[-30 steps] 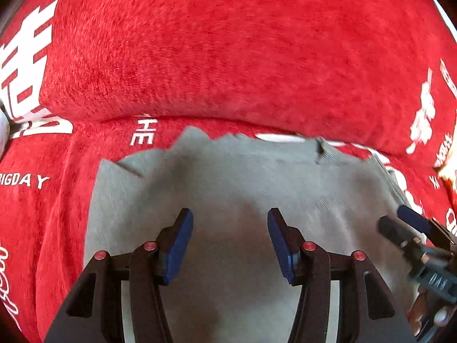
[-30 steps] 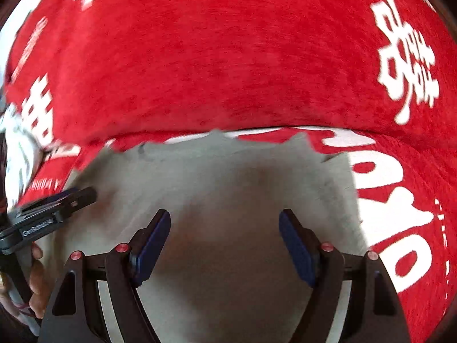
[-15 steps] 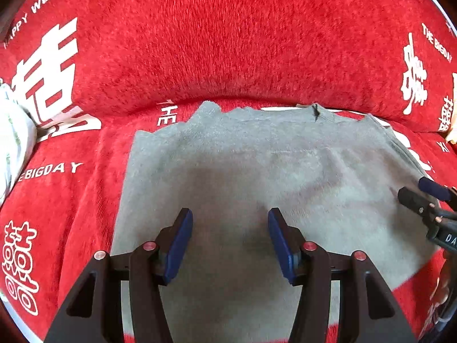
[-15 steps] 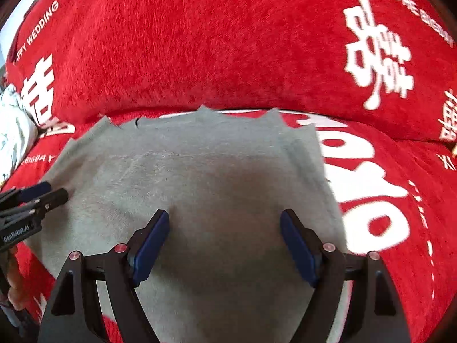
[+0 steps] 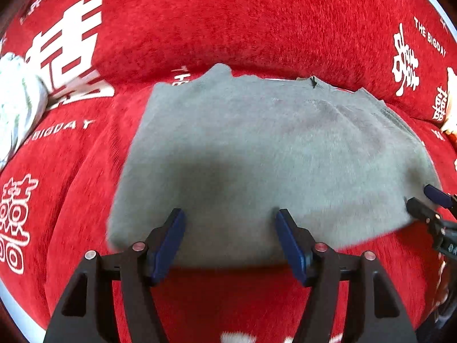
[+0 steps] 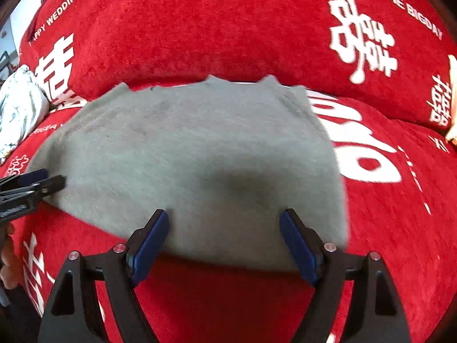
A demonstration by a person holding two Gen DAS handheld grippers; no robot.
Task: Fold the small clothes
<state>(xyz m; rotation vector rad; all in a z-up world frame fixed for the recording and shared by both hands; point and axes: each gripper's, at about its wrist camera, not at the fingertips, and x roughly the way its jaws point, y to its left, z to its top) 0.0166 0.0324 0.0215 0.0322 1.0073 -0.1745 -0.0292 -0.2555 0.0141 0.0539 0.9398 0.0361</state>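
A grey fleece garment [image 5: 257,148] lies folded flat on a red sofa cover; it also shows in the right wrist view [image 6: 185,154]. My left gripper [image 5: 230,228] is open and empty, its blue pads just above the garment's near edge. My right gripper [image 6: 224,228] is open and empty, also over the near edge. The right gripper's tips show at the garment's right side in the left wrist view [image 5: 428,203]. The left gripper's tips show at its left side in the right wrist view [image 6: 42,183].
The red sofa seat [image 5: 228,300] with white lettering meets a red backrest [image 5: 228,23] just behind the garment. A white patterned cloth [image 5: 17,103] lies at the far left, also in the right wrist view [image 6: 20,108]. A pale object [image 5: 450,105] sits at the far right.
Both grippers have drawn back and up from the garment. More of it and the red seat in front now shows. Both stayed open.
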